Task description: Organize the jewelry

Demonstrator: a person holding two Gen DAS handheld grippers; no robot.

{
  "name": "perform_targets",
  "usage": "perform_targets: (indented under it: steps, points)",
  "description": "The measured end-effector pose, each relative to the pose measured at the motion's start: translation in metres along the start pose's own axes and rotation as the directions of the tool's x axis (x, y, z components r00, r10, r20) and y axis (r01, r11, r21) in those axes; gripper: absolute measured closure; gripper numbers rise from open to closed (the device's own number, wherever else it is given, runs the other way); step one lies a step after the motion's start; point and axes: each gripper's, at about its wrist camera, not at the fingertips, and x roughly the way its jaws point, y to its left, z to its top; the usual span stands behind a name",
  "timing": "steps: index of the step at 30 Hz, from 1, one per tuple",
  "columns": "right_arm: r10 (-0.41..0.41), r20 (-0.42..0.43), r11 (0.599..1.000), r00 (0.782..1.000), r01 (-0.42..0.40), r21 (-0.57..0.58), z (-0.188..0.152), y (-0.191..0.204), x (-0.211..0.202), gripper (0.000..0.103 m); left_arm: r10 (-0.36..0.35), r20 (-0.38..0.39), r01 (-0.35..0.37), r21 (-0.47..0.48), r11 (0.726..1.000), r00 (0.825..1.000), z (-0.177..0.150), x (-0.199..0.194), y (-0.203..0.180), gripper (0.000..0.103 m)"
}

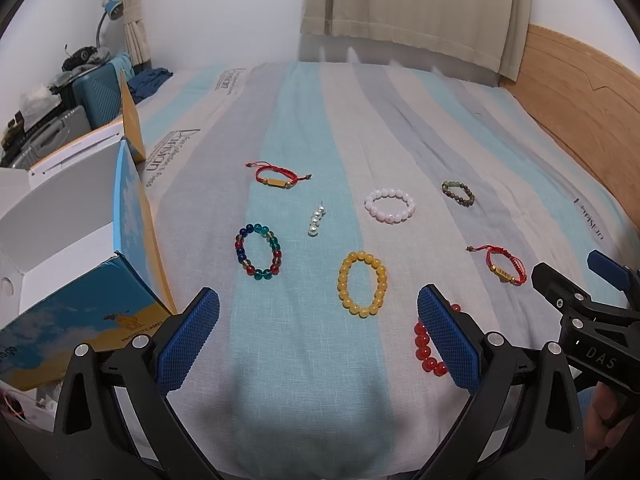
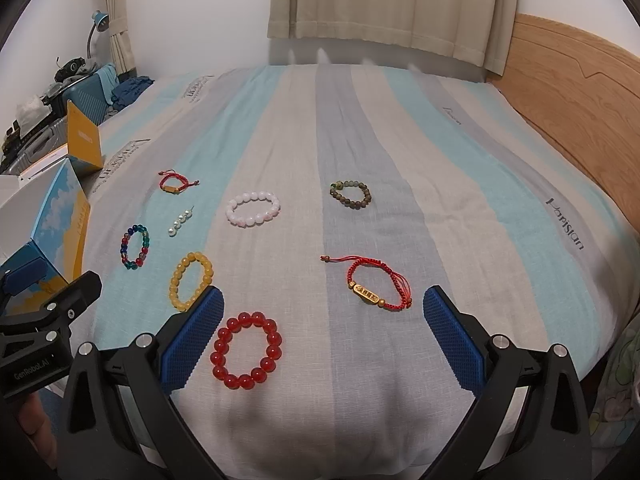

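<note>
Several bracelets lie on a striped bedsheet [image 1: 320, 380]. My left gripper [image 1: 318, 324] is open, just short of the yellow bead bracelet [image 1: 362, 283]. Beyond it lie a multicoloured bead bracelet [image 1: 258, 251], a pearl strand [image 1: 316, 219], a pink bead bracelet [image 1: 389, 205], a red cord bracelet [image 1: 278, 176], a dark green bead bracelet [image 1: 458, 193] and a second red cord bracelet [image 1: 505, 266]. My right gripper [image 2: 322, 320] is open, with the red bead bracelet [image 2: 246, 349] by its left finger and the second red cord bracelet [image 2: 378, 289] just ahead.
An open blue and yellow cardboard box [image 1: 64, 240] with a white inside stands at the left of the bed. A wooden headboard [image 1: 580, 104] runs along the right. Suitcases [image 1: 96, 88] and a lamp sit at the far left, curtains [image 1: 412, 4] behind.
</note>
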Motion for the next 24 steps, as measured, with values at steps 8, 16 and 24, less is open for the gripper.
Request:
perform_targets:
  steps: [8, 16, 24]
  points:
    - [0.003, 0.0, 1.0, 1.0, -0.003, 0.001, 0.0007, 0.0002, -0.0005, 0.007, 0.003, 0.003, -0.003, 0.005, 1.0, 1.0, -0.0006, -0.0009, -0.0016, 0.006]
    - [0.001, -0.015, 1.0, 1.0, -0.001, -0.01, 0.0013, 0.0012, -0.0036, 0.007, 0.004, -0.004, -0.004, 0.004, 1.0, 1.0, -0.0026, -0.002, -0.001, 0.006]
    - [-0.005, -0.048, 1.0, 0.999, 0.004, -0.015, -0.002, 0.0028, 0.0018, 0.007, 0.0, -0.033, 0.0, 0.003, 1.0, 0.999, -0.0082, -0.0001, 0.0016, 0.006]
